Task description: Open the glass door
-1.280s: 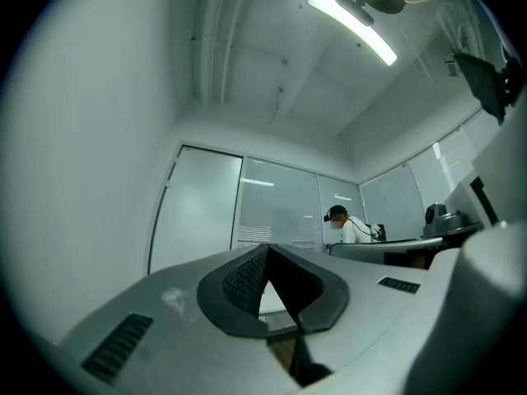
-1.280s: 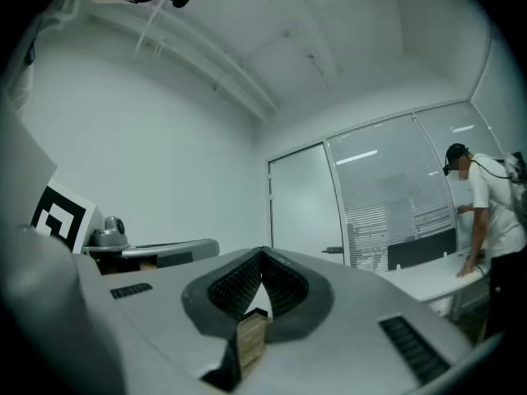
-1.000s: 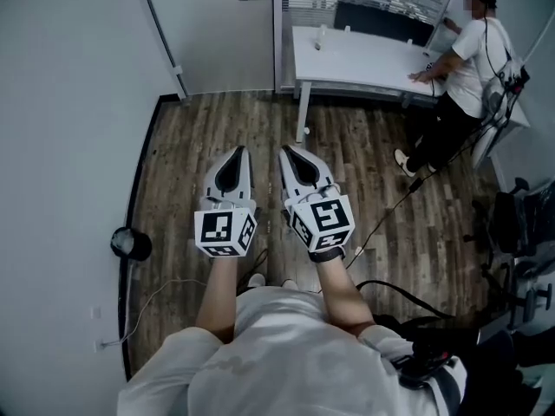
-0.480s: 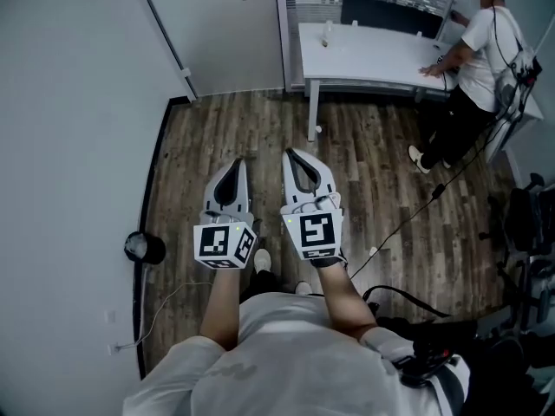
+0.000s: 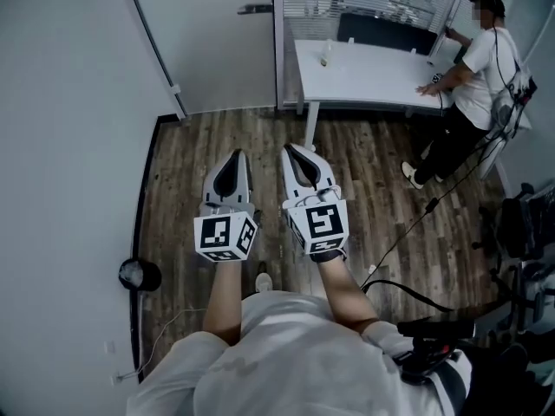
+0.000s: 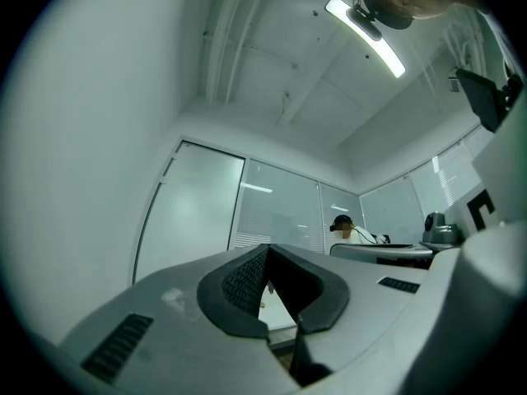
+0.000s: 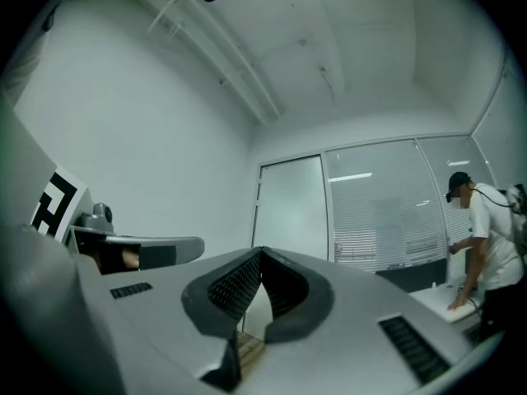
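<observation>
- Both grippers have come forward with the person — the black round object [image 5: 139, 274] by the left wall now sits lower in the head view.
- Left gripper [image 5: 237, 158] and right gripper [image 5: 292, 152] ride side by side above the wood floor [image 5: 217, 137], each with jaws closed tip to tip and nothing between them.
- Glass door [image 5: 217, 50] stands ahead, looking shut and well apart from both; its handle [image 5: 255, 9] is near its right edge.
- Beyond — a white desk [image 5: 364, 72] with a person [image 5: 473, 68] leaning on it.
</observation>
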`<state>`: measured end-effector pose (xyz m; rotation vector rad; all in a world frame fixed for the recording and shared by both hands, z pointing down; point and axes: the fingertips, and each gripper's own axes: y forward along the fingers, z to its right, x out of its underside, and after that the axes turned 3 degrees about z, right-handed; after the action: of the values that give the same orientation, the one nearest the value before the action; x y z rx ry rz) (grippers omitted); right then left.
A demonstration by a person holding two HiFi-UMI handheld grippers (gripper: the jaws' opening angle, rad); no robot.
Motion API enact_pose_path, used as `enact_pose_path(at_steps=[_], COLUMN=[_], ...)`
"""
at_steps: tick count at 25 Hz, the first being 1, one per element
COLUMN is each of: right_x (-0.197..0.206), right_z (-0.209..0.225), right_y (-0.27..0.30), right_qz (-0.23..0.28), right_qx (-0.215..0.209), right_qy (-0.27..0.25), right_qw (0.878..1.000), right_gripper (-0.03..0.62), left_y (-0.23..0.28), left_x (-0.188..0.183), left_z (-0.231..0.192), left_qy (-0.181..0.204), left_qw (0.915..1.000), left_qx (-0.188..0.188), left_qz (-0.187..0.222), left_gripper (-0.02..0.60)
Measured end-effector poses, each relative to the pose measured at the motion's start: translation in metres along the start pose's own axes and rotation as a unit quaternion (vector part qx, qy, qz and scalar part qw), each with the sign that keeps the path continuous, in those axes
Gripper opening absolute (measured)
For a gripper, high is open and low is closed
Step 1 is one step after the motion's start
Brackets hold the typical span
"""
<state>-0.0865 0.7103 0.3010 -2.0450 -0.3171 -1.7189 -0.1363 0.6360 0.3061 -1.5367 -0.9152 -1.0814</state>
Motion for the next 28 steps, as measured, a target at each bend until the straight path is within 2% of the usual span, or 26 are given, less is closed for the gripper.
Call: enact_pose_path(at_steps=[6,11,14,17,23,28], right_x=[0.014,0.040,0.065,0.078,0.069,0.092], right_z=[-0.027,-0.023,0.002,0.039,0.105,0.141], right_y=[0.076,0.117,0.133,0.170,0.243,0.276], right_qz=[-0.002,-0.023,-0.044,-0.034,-0.001,-0.011], right_qx=[-0.016,-0.022,-0.015,-0.009,-0.024,-0.038], right_qy=[0.017,0.027,0.029,0.037,0.048,0.069], right_qw=[1.000,0.999,0.998,0.999,0.999,0.997], right_gripper=[0.002,0.002,0.002,0.002,0.002,0.002], left_y=[0.032,0.071,0.110,0.157,0.252,0.280], left_x=[0.001,0.020,0.041,0.063,0.080,0.103], left_z=[-0.075,-0.110,-0.117,-0.119,-0.132,-0.144], left_qy=[-0.005,-0.005,-0.026,-0.024,-0.024,-0.017], left_qw=[0.9999,0.9999,0.9996,0.9997,0.9995,0.9987], left_qx=[-0.009,-0.008,-0.010,-0.005,-0.019,-0.038], left_qz=[0.005,-0.005,-0.008,-0.007,-0.008,-0.029], left_gripper=[0.002,0.002,0.002,0.002,0.002,0.002])
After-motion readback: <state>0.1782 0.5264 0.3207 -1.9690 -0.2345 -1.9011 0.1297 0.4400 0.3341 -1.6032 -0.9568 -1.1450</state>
